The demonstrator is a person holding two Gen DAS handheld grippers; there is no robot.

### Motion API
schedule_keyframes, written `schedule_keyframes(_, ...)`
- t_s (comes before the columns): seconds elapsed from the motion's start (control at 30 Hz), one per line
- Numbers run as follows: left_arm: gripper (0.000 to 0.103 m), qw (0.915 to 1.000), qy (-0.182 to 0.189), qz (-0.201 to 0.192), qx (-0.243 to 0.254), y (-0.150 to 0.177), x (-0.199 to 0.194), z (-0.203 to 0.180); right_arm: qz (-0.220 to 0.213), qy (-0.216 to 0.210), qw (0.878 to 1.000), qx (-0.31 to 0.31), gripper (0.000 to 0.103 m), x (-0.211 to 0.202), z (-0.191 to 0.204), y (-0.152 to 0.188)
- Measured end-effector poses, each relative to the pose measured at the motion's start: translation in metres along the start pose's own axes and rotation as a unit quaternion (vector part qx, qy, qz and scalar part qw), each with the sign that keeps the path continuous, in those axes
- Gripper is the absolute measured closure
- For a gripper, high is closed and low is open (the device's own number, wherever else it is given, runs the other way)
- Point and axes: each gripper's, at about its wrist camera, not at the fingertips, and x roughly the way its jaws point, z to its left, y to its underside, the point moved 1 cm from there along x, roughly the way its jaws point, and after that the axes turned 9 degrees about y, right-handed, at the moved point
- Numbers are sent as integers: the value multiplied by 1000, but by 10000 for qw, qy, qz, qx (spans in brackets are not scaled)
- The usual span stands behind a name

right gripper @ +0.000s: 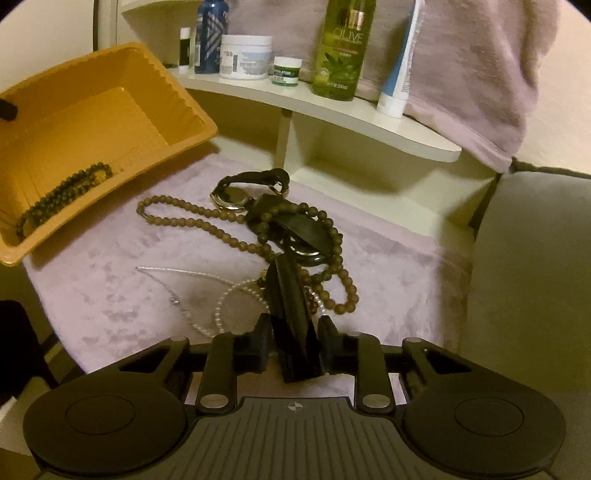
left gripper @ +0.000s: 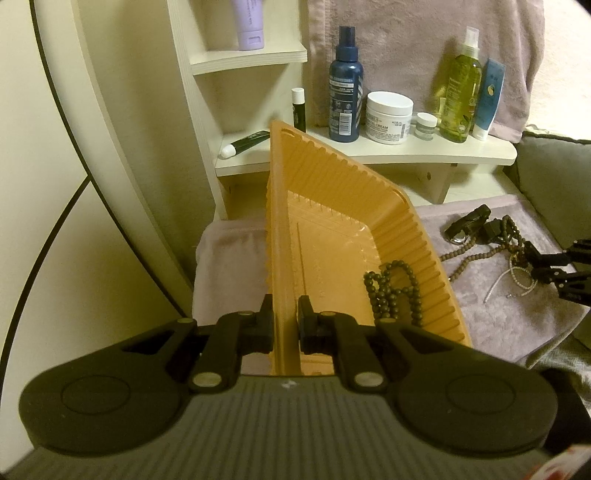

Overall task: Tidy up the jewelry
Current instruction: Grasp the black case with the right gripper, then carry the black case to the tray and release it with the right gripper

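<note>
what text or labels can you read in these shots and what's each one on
"OLIVE" on the green bottle; smaller print below it blurred.
"CREAM" on the white jar; the line above is too blurred to be sure of.
Small jar: letters ending "LATUM", start unreadable.
Blue spray bottle: barcode and print, too small.
Blue tube, purple tube, black stick: unreadable.
Nothing on the tray.
</note>
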Motion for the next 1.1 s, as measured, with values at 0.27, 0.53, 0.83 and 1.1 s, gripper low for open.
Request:
schedule_keyframes(0.27,93,10000,-2,-12,5,-1,0,0,-138,42,9986,505,79,-14,5,-1)
schedule_keyframes(0.53,93,10000,12,-36,29,-1,-1,-2,-343,-188,9948,941,79,-32,20,-21)
schedule_keyframes(0.83,93,9999,14,-30,101,-2,-2,-5,-725,-1142,9821,1308,79,-39,78,-75)
schedule_keyframes(1.1,93,9999,27,-24,135,-2,-2,-6,-481,-1743,9750,1291,79,-13,133,-94)
